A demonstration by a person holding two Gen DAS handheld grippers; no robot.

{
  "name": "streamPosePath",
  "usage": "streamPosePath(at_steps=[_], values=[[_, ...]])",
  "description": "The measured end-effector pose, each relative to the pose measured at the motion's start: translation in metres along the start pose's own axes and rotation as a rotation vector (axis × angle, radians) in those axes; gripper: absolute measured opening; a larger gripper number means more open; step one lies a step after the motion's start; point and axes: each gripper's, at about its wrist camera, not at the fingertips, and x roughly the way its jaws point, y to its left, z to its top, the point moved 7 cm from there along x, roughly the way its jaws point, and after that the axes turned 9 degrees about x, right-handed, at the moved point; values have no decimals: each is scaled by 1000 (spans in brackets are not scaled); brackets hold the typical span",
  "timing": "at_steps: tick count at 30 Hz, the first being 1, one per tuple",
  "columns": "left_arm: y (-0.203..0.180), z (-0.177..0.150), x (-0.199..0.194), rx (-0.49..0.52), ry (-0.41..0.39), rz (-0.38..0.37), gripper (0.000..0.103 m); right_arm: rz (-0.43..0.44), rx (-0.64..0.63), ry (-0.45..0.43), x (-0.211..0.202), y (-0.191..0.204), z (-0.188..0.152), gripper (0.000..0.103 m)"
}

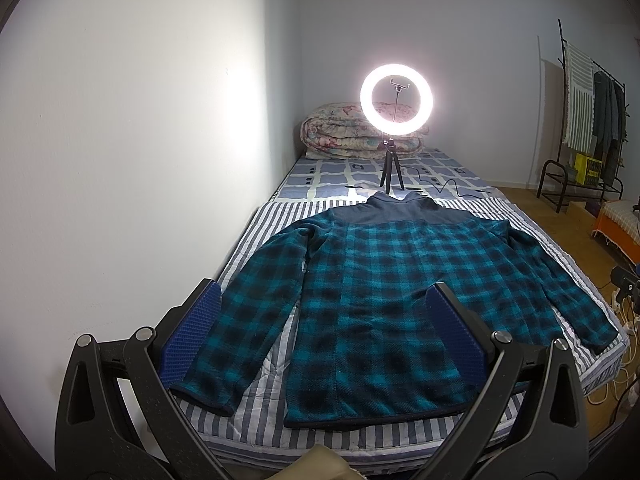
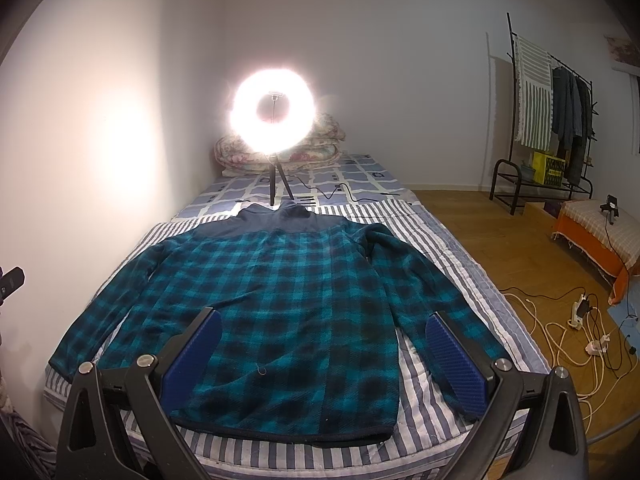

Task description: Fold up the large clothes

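- Teal-and-black plaid fleece jacket with a navy yoke and collar (image 1: 372,288): lies flat and unfolded on the blue-and-white striped quilt (image 1: 256,224) covering the bed, collar toward the far end, both sleeves spread outward and down, hem nearest the cameras.
- Left gripper (image 1: 320,328): jaws wide apart, blue ribbed pads empty, held above the hem end of the garment, toward its wall side; it does not appear to touch the cloth.
- Right gripper (image 2: 324,344): likewise apart and empty, poised over the hem region toward the floor-side sleeve.
- Lit ring light on a small black tripod (image 1: 396,100): stands on the bed just beyond the collar, its black cable (image 1: 444,186) trailing across the bedding.
- Risk, as a judgement: a sleeve or shoulder swung toward the collar could snag the cable or tip the tripod, since the two are so near.
- Risk: the thick fleece may be pinched together with the quilt beneath, dragging the bedding into the fold.
- Risk: the floor-side sleeve lies near the mattress edge and could slide off if pulled outward.
- Hard to make out: glare washes out the ring light's centre and part of the rolled floral duvet (image 1: 340,132) behind it.
- Hidden: each gripper's frame covers the nearest hem corners, and the left cuff is partly masked, so contact there cannot be judged.
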Motion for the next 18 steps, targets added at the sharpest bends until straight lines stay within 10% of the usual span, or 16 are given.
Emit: streamPosePath(at_steps=[18], values=[[1, 2, -4, 1, 1, 2, 103, -15, 0, -16, 0, 0, 3, 103]])
